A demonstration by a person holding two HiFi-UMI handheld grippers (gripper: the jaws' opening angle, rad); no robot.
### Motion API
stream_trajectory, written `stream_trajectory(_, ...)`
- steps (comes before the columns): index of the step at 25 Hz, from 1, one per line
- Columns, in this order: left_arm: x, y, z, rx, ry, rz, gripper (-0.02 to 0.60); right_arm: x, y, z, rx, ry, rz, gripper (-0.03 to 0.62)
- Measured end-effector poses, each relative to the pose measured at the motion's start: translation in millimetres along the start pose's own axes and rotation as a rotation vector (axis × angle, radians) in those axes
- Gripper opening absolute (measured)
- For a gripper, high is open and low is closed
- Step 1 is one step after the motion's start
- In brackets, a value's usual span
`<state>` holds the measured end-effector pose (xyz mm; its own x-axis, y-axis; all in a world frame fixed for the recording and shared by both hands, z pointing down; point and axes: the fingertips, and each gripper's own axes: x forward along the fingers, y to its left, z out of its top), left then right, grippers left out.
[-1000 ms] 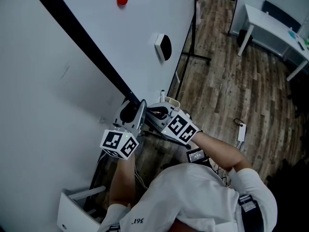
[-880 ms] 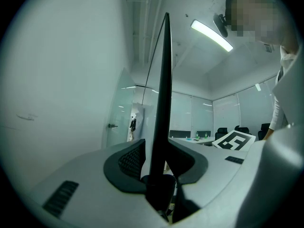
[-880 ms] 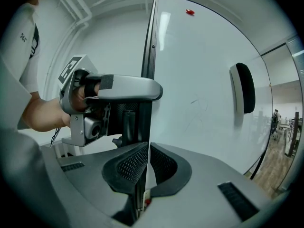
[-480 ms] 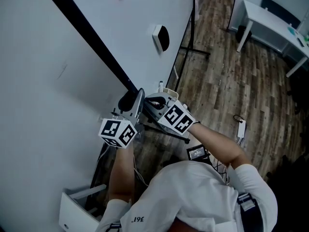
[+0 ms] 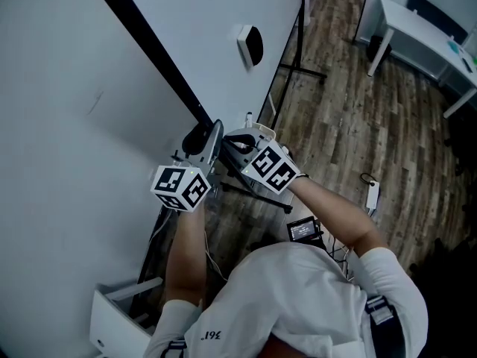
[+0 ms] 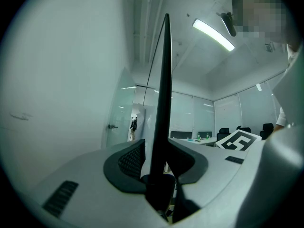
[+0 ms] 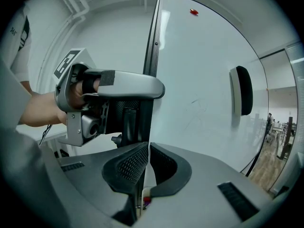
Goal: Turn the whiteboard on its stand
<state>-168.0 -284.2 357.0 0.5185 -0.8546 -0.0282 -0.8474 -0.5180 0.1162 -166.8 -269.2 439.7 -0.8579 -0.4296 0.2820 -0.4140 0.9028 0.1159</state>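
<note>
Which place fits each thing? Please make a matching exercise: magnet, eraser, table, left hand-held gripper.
1 small round red magnet
2 black-and-white board eraser
3 white rectangular table
4 left hand-held gripper

A on the wooden floor
B clamped on the black edge of the large whiteboard
C on its face, nearer the person
D on its face, farthest away

Pairs: 1-D, 2-C, 3-A, 4-B

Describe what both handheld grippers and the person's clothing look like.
The left gripper and the right gripper share pale grey moulded bodies with black, cross-hatched curved fingers. Each carries a white cube with black square markers. The person wears a white short-sleeved shirt.
</note>
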Motion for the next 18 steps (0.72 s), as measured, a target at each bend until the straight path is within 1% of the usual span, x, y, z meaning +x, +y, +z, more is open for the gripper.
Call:
stream_trajectory(13, 3.9, 4.9, -6.5, -0.004, 0.004, 0.001, 0.126, 6.2, -4.2, -7.0, -0.008, 0.02, -0.013, 0.034)
stream_trajectory(18, 6.8, 4.8, -0.9, -0.006, 0.005, 0.005, 0.126, 4.8, -7.8, -1.8, 0.002, 0.02, -0.02, 0.034)
